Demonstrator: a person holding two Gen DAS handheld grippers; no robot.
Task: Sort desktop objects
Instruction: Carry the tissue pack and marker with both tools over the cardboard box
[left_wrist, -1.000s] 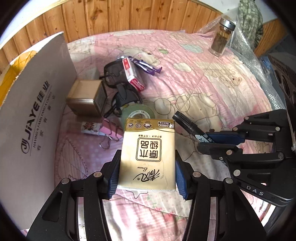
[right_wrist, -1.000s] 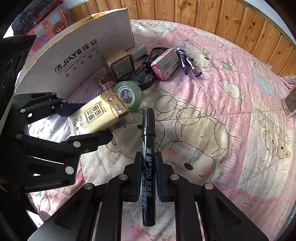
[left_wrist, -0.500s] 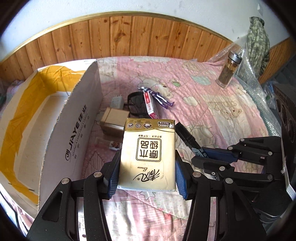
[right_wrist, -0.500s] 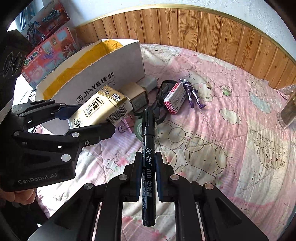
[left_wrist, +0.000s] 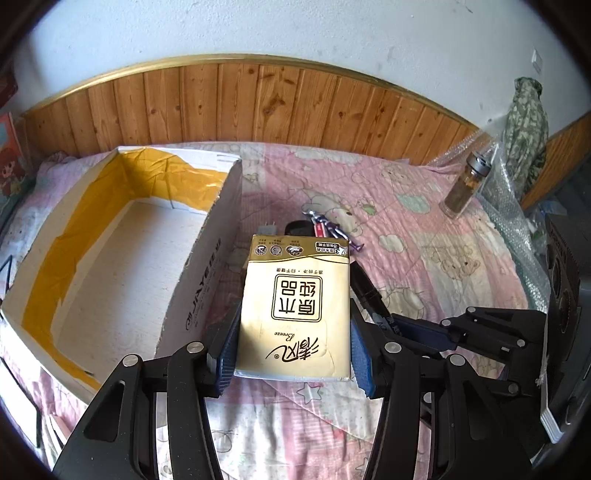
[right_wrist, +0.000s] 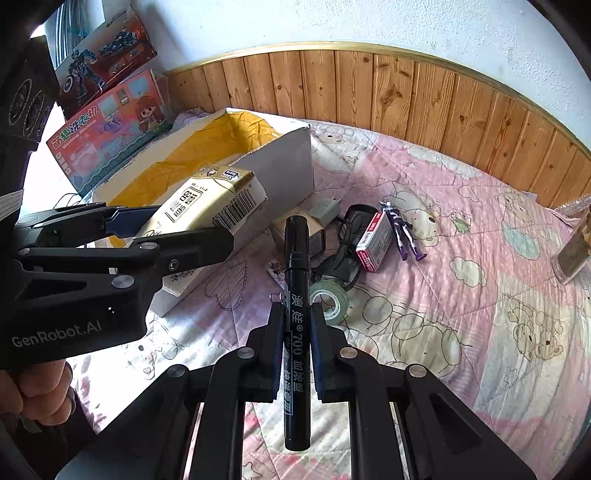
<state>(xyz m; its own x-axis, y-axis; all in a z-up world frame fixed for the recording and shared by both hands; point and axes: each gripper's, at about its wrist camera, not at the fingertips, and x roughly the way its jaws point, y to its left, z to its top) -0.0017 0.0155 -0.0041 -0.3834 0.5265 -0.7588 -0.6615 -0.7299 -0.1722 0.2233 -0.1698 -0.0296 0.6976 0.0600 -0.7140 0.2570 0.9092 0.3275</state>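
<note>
My left gripper (left_wrist: 291, 350) is shut on a gold tissue pack (left_wrist: 295, 306), held in the air just right of the open white cardboard box (left_wrist: 92, 266). The pack also shows in the right wrist view (right_wrist: 207, 199), beside the box wall (right_wrist: 280, 166). My right gripper (right_wrist: 297, 332) is shut on a black marker (right_wrist: 296, 295), held above the pink quilt; the marker's cap shows in the left wrist view (left_wrist: 364, 284). On the quilt lie a tape roll (right_wrist: 328, 301), a red-and-white small box (right_wrist: 373, 242), a purple figure (right_wrist: 402, 229), black glasses (right_wrist: 347, 254) and a tan box (right_wrist: 314, 230).
A glass jar (left_wrist: 465, 184) stands at the far right of the quilt near bubble wrap (left_wrist: 506, 206). Toy boxes (right_wrist: 107, 122) lean against the wall behind the cardboard box. A wooden wall panel (left_wrist: 258, 103) runs along the back.
Both grippers have risen well above the quilt with the tissue pack and marker. The left gripper now stands beside the box's open top, and the box's inside has come into view.
</note>
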